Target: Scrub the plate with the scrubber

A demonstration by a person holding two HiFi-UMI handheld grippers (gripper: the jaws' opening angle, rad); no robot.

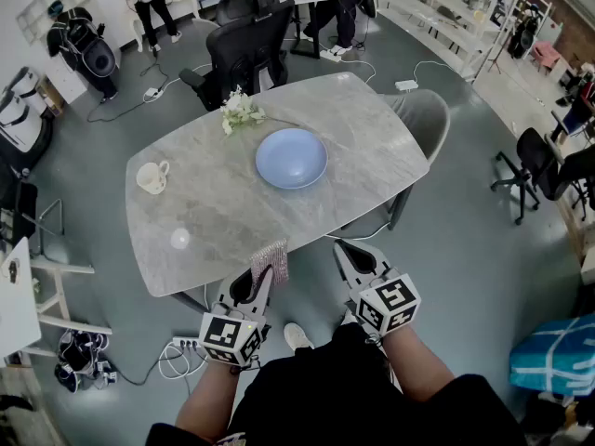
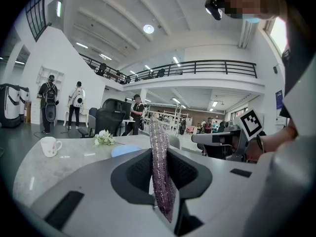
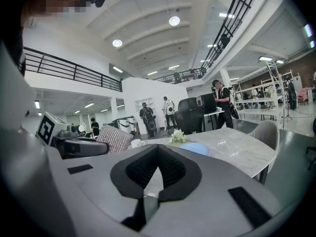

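A pale blue plate (image 1: 291, 157) lies near the middle of the grey marble table (image 1: 214, 203), also seen as a blue disc, the plate (image 2: 126, 150) and plate (image 3: 195, 148). My left gripper (image 1: 267, 275) hovers at the table's near edge, shut on a sparkly purple-silver scrubber (image 1: 271, 260) that stands upright between its jaws, the scrubber (image 2: 160, 164). My right gripper (image 1: 351, 254) hangs beside it, just off the table's near edge, shut with nothing in it, its jaws meeting in the right gripper view (image 3: 157, 154). Both grippers are well short of the plate.
A white cup (image 1: 152, 177) stands at the table's left, a small bunch of white flowers (image 1: 240, 111) behind the plate. A black office chair (image 1: 244, 49) and a grey chair (image 1: 423, 119) stand around the table. People stand in the background.
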